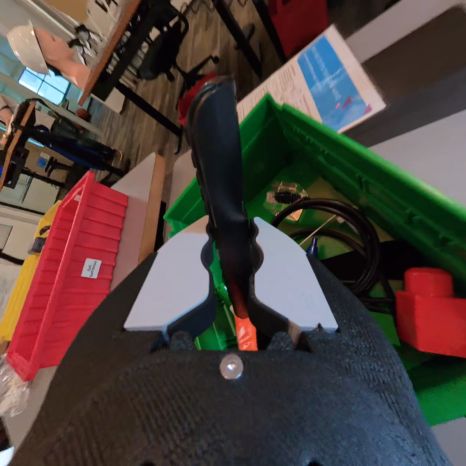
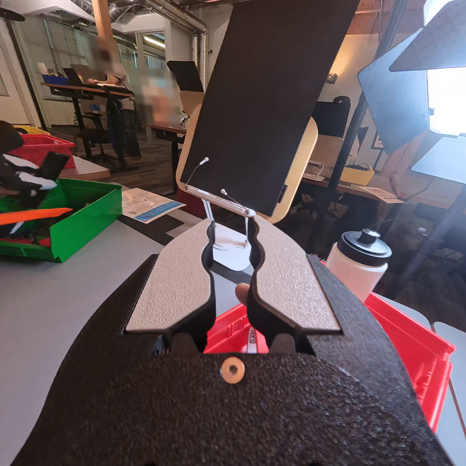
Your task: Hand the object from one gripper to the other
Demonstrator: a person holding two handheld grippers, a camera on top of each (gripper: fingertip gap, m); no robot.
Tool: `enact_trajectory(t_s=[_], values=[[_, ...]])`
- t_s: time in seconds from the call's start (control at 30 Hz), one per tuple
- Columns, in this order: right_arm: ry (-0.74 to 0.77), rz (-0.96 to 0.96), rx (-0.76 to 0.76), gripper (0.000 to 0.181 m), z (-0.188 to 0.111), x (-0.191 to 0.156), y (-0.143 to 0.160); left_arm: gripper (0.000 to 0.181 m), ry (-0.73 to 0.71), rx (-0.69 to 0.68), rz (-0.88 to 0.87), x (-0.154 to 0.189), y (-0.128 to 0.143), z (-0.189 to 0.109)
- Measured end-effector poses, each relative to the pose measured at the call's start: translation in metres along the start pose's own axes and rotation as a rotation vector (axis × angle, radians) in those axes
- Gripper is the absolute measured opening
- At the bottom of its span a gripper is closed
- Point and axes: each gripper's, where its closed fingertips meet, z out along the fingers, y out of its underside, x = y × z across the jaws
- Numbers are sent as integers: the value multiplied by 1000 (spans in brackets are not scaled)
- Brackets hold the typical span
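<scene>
Left tongs (image 1: 230, 252) clamp black-handled tool (image 1: 216, 161), orange tip (image 1: 245, 332) | right tongs (image 2: 232, 239) parted, empty

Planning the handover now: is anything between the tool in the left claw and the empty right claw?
Nothing visible. The left claw grips the black-and-orange tool over the green bin; bare table separates it from the right claw.

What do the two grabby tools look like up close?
The left tool and right tool look the same. Each has a rough black body with one silver screw in the middle, and two curved pale grey fingers with wavy black inner edges. No cables or sleeves show.
</scene>
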Motion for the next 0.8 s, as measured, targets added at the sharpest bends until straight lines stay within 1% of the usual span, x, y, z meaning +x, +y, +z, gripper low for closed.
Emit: enact_trajectory(t_s=[0.1,0.17,0.23,0.3,0.37,0.47,0.53,0.57,0.6,0.67,0.73,0.77,0.8], values=[[-21,-9,-1,24,1,-8,-2,26,105,128,-101,5,-23,-17],[-32,-21,-7,24,3,-14,-2,26,204,215,-161,11,-36,-28],[-49,-28,-5,24,4,-21,-3,26,374,334,-259,22,-55,-47],[-81,-24,4,24,6,-31,-6,26,593,473,-346,37,-78,-76],[-141,-6,22,24,8,-47,-9,26,757,572,-410,48,-98,-104],[-310,30,75,25,11,-91,-15,25,1050,771,-415,75,-128,-163],[-510,42,119,26,8,-137,-18,25,1257,880,-446,93,-145,-204],[-609,50,126,29,6,-161,-17,25,1337,928,-447,103,-151,-222],[-668,57,123,36,7,-180,-14,26,1405,972,-434,114,-156,-239],[-740,69,113,50,12,-211,-3,26,1542,1023,-409,140,-161,-268],[-753,102,59,66,24,-229,16,26,1683,1047,-407,165,-164,-294],[-764,137,44,69,29,-237,24,25,1738,1056,-408,176,-164,-304],[-793,186,36,67,30,-245,30,25,1767,1055,-409,188,-165,-311]])
